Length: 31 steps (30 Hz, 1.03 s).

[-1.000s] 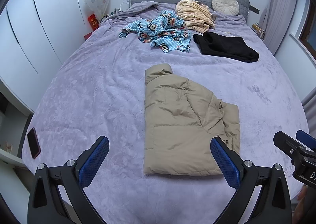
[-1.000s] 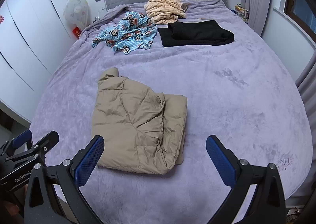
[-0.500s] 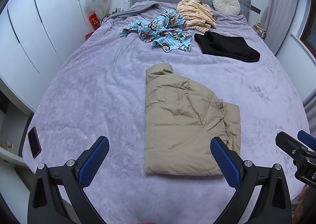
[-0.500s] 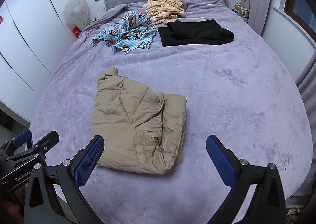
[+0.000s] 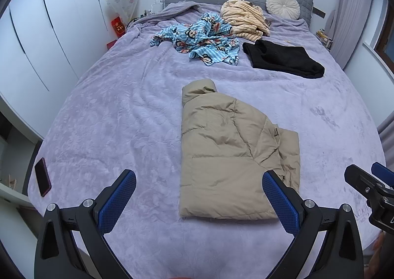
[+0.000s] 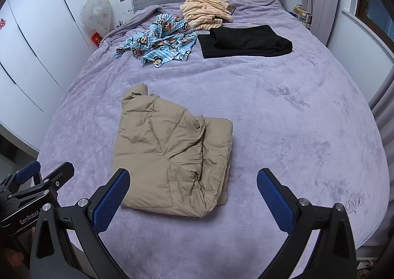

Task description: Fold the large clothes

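Observation:
A tan puffer jacket (image 5: 229, 151) (image 6: 172, 158) lies folded into a narrow bundle on the lilac bed cover (image 5: 118, 111) (image 6: 295, 119), collar pointing toward the headboard. My left gripper (image 5: 197, 183) hovers open over the near end of the bed, its right finger in front of the jacket's near right corner. My right gripper (image 6: 193, 180) is also open with nothing between its fingers, above the jacket's near edge. Each gripper shows at the edge of the other's view. Neither touches the jacket.
Farther back lie a blue monkey-print garment (image 5: 202, 40) (image 6: 160, 40), a striped beige garment (image 5: 243, 20) (image 6: 206, 11) and a folded black garment (image 5: 283, 58) (image 6: 243, 41). A round cushion (image 5: 283, 5) leans on the grey headboard. A phone (image 5: 42, 176) rests at the bed's left edge. White wardrobes stand left.
Both views have drifted very slightly; the jacket and the other clothes lie as before and both grippers stay open.

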### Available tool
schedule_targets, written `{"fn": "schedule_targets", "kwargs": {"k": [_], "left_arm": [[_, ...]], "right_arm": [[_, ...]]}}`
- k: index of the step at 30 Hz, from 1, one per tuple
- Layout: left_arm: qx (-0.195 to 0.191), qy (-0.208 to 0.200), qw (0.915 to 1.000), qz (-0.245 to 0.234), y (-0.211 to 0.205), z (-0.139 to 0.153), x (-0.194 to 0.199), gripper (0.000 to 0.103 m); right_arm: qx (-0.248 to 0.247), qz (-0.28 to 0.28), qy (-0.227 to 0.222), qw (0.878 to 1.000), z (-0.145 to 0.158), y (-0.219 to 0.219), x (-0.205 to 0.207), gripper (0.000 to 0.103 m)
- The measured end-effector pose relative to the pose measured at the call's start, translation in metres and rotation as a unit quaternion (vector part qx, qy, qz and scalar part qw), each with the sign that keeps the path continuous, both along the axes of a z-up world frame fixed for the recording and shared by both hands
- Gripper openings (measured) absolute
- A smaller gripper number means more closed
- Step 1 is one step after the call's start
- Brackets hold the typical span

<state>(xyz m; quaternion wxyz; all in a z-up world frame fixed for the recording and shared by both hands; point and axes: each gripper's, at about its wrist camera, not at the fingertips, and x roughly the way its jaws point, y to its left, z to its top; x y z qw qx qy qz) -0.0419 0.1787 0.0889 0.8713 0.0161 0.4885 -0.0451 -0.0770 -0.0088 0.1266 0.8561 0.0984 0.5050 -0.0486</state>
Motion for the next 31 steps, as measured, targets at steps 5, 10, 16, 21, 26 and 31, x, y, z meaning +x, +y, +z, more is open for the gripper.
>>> {"fn": "schedule_targets", "kwargs": {"k": [5, 10, 16, 21, 26, 31], "left_arm": [[0.001, -0.002, 1.0, 0.0, 0.0008, 0.0009, 0.0006, 0.103], [0.001, -0.002, 1.0, 0.0, 0.0007, 0.0011, 0.0004, 0.103], [0.001, -0.002, 1.0, 0.001, 0.0004, 0.0011, -0.0003, 0.103], [0.007, -0.007, 0.9999, 0.003, -0.0009, 0.0028, -0.0005, 0.103], [0.008, -0.01, 0.9999, 0.001, -0.0026, 0.0052, -0.0021, 0.103], [0.006, -0.008, 1.0, 0.003, -0.0035, 0.0055, -0.004, 0.103]], "right_arm": [[0.0, 0.001, 0.0, 1.0, 0.001, -0.0005, -0.0006, 0.102], [0.0, 0.001, 0.0, 1.0, 0.0007, 0.0001, -0.0004, 0.102], [0.0, 0.001, 0.0, 1.0, 0.0004, 0.0001, -0.0002, 0.102], [-0.001, 0.001, 0.001, 1.0, 0.0007, -0.0001, -0.0001, 0.102], [0.0, 0.0, 0.002, 1.0, 0.0003, 0.0003, 0.0001, 0.102], [0.001, 0.002, 0.004, 1.0, 0.0009, -0.0053, -0.0041, 0.102]]}}
